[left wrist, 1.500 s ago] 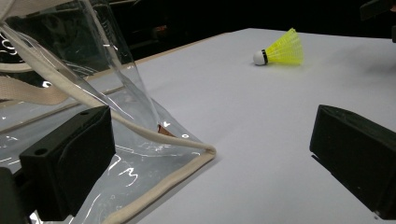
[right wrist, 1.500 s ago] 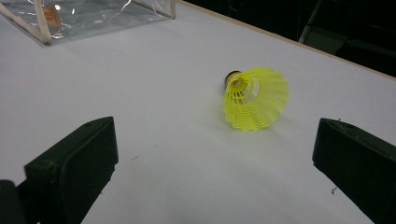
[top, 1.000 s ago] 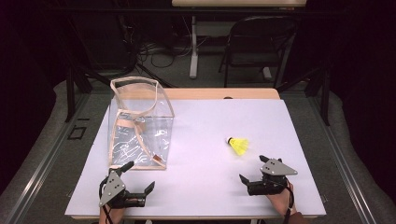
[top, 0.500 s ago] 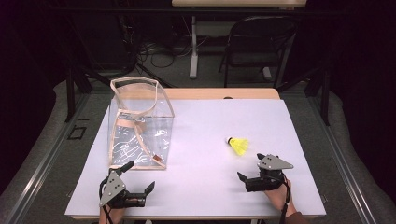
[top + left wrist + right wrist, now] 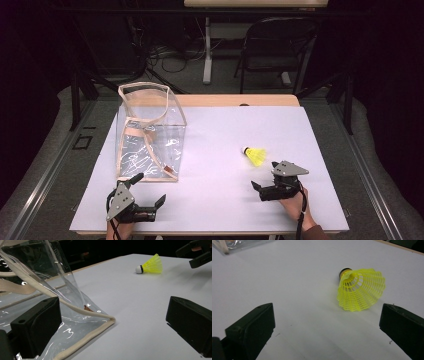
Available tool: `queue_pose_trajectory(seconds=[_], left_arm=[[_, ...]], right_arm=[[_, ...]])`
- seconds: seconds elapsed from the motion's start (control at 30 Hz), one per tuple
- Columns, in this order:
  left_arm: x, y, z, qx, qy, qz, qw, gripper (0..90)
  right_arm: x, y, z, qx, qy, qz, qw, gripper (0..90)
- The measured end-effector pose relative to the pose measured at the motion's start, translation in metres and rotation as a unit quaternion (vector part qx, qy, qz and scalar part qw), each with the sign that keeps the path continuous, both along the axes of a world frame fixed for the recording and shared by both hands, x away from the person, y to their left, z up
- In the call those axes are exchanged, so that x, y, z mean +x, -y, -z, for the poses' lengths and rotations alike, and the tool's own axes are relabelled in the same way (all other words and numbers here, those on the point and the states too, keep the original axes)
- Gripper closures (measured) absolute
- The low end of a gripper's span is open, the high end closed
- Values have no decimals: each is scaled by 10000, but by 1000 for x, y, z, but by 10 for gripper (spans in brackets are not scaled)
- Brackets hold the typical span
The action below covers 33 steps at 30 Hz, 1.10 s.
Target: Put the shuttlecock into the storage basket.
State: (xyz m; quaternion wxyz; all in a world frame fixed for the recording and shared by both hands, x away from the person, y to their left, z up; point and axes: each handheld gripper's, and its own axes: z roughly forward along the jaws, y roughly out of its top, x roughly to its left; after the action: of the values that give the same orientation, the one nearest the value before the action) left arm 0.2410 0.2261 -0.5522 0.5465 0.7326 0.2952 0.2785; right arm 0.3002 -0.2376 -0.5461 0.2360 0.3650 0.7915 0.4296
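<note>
A yellow shuttlecock (image 5: 256, 155) with a white cork tip lies on its side on the white table (image 5: 220, 125), right of centre. My right gripper (image 5: 265, 176) is open just in front of it. In the right gripper view the shuttlecock (image 5: 362, 290) lies a little ahead of the wide jaws, skirt toward me. A clear bag (image 5: 150, 135) with beige trim stands open at the left. My left gripper (image 5: 148, 189) is open at the bag's near corner. In the left gripper view the bag (image 5: 37, 290) bulges over the left jaw, and the shuttlecock (image 5: 150, 265) and right gripper (image 5: 197, 252) are far off.
The table's front edge runs just behind both hands. A wooden strip (image 5: 235, 100) borders the far edge. Beyond it stand a black chair (image 5: 275, 45) and a desk leg with cables on the floor. A corner of the bag (image 5: 227, 245) appears in the right gripper view.
My right gripper has moved a little left and forward, closer to the shuttlecock. The left gripper, bag and shuttlecock have stayed put.
</note>
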Motion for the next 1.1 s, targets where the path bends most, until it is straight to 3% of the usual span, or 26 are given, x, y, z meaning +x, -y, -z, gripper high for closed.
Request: queue_pose_trajectory(seconds=[0.47, 0.67, 0.87, 1.1], left_arm=[[-1, 0, 0, 18, 25, -18, 10000, 0], [-1, 0, -1, 39, 46, -11, 10000, 0], [-1, -1, -1, 48, 54, -15, 10000, 0], [-1, 0, -1, 51, 62, -21, 10000, 0]], right_arm=[[10, -2, -2, 29, -129, 26, 9999, 0], [18, -8, -1, -71, -214, 71, 9997, 10], [26, -13, 1, -158, -288, 143, 9994, 63], [30, -13, -1, -184, -275, 223, 9992, 192]])
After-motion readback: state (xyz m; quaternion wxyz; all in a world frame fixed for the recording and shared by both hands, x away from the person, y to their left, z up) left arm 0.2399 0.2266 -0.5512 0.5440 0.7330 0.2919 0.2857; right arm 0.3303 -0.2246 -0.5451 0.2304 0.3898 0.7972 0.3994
